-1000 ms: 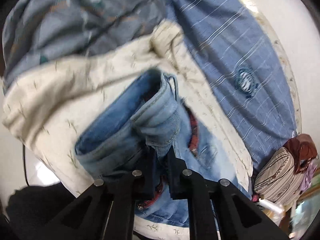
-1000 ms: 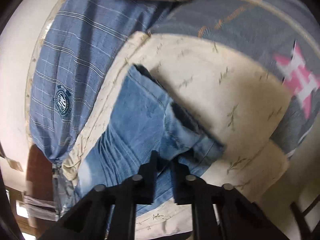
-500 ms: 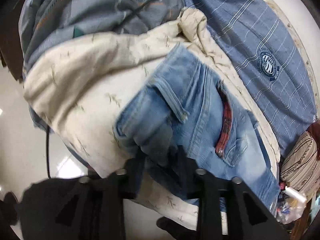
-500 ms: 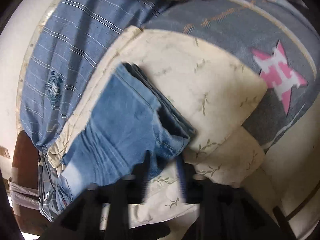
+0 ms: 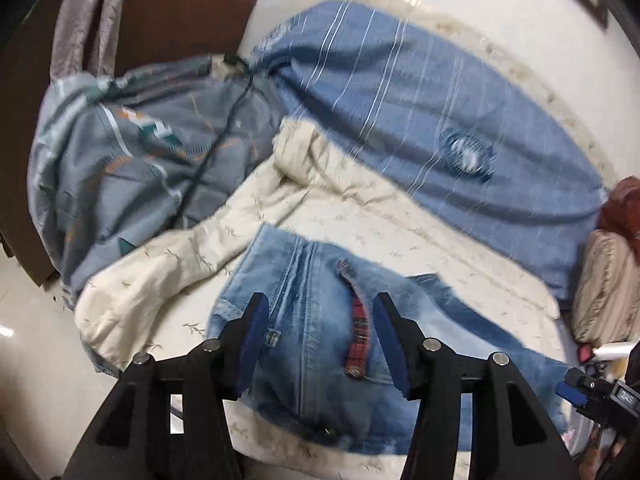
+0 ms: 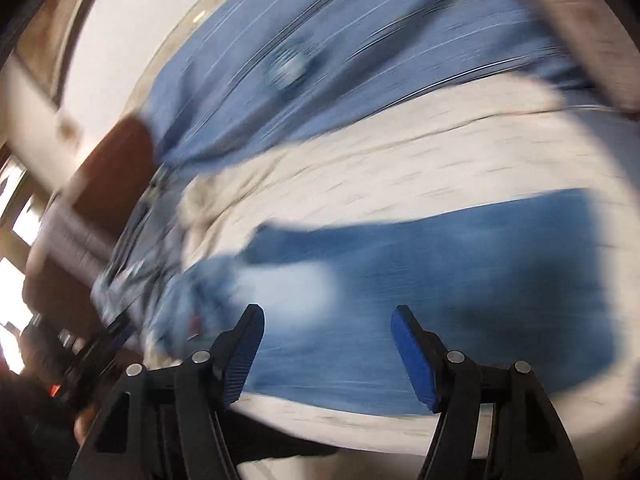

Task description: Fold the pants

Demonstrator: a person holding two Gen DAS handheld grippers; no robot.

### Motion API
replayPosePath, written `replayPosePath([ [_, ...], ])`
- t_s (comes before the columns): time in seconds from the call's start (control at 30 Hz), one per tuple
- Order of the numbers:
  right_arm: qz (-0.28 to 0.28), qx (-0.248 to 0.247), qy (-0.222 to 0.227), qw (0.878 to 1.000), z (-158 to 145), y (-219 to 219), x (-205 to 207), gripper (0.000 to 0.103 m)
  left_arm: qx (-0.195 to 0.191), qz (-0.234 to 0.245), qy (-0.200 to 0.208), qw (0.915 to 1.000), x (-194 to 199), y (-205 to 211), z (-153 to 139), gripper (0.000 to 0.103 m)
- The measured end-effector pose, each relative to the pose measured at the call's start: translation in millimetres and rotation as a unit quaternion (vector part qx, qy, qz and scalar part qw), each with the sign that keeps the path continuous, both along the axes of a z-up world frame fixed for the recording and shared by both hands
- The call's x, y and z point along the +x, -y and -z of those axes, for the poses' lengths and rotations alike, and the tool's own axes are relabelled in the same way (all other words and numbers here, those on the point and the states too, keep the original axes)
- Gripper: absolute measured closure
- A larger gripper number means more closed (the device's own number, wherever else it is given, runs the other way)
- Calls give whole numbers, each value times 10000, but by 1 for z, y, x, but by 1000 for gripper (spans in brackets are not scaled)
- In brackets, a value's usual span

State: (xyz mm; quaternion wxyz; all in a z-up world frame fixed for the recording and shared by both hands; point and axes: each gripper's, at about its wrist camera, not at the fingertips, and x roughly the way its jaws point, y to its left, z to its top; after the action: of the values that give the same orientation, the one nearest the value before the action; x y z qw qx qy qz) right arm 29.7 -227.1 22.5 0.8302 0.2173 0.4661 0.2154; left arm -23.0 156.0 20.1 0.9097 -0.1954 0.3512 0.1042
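Light blue denim pants lie folded on a cream quilt, a red plaid pocket trim facing up. My left gripper hovers over their near end. Its jaws are opening and the pads press on nothing. In the right wrist view everything is smeared by motion. The same pants stretch across the cream quilt there. My right gripper hangs above them, its jaws opening too, with no cloth pinched between the blue pads.
A blue striped sheet with a round emblem covers the far side of the bed. A grey patterned duvet with a black cable lies at the left. Striped cushions sit at the right, and brown furniture behind.
Both grippers were shut on the denim and have let go of it. The pants now lie flat on the quilt. The right gripper has swung quickly sideways; the left has lifted back a little.
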Motion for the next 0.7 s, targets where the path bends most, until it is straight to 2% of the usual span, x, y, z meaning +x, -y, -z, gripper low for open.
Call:
replayPosePath([
  [0.07, -358, 257, -162, 9989, 15, -41, 11, 33, -69, -34, -639, 9979, 14, -6, 24, 47],
  [0.1, -492, 335, -281, 9978, 24, -54, 10, 33, -298, -53, -1049, 9940, 16, -14, 40, 48],
  [0.13, -636, 426, -441, 9961, 34, -70, 11, 33, -561, -119, -1181, 9913, 11, -23, 50, 48],
  [0.23, -846, 652, -672, 9920, 62, -95, -9, 33, -1106, -130, -909, 9896, -16, -40, 50, 47],
  [0.3, -721, 546, -715, 9933, 72, -96, -11, 33, -1503, -102, -702, 9861, -36, -46, 43, 40],
  [0.37, -512, 333, -583, 9964, 75, -89, -10, 33, -1684, -75, -580, 9840, -43, -44, 41, 38],
  [0.43, -361, 387, -543, 9971, 71, -75, -3, 33, -1765, -162, -504, 9829, -40, -40, 41, 30],
  [0.47, -270, 407, -540, 9973, 71, -68, -1, 33, -1692, -233, -685, 9829, -33, -37, 46, 28],
  [0.57, -243, 512, -632, 9964, 77, -55, 1, 33, -1837, -130, -1129, 9764, -15, -26, 71, 28],
  [0.6, -254, 599, -656, 9957, 80, -53, 0, 33, -1770, -215, -1370, 9744, -10, -24, 83, 32],
  [0.67, -159, 572, -867, 9945, 94, -47, 1, 33, -2032, -336, -1577, 9658, -8, -27, 104, 51],
  [0.7, -138, 535, -1015, 9933, 100, -47, 2, 35, -2111, -399, -1707, 9616, -9, -27, 111, 56],
])
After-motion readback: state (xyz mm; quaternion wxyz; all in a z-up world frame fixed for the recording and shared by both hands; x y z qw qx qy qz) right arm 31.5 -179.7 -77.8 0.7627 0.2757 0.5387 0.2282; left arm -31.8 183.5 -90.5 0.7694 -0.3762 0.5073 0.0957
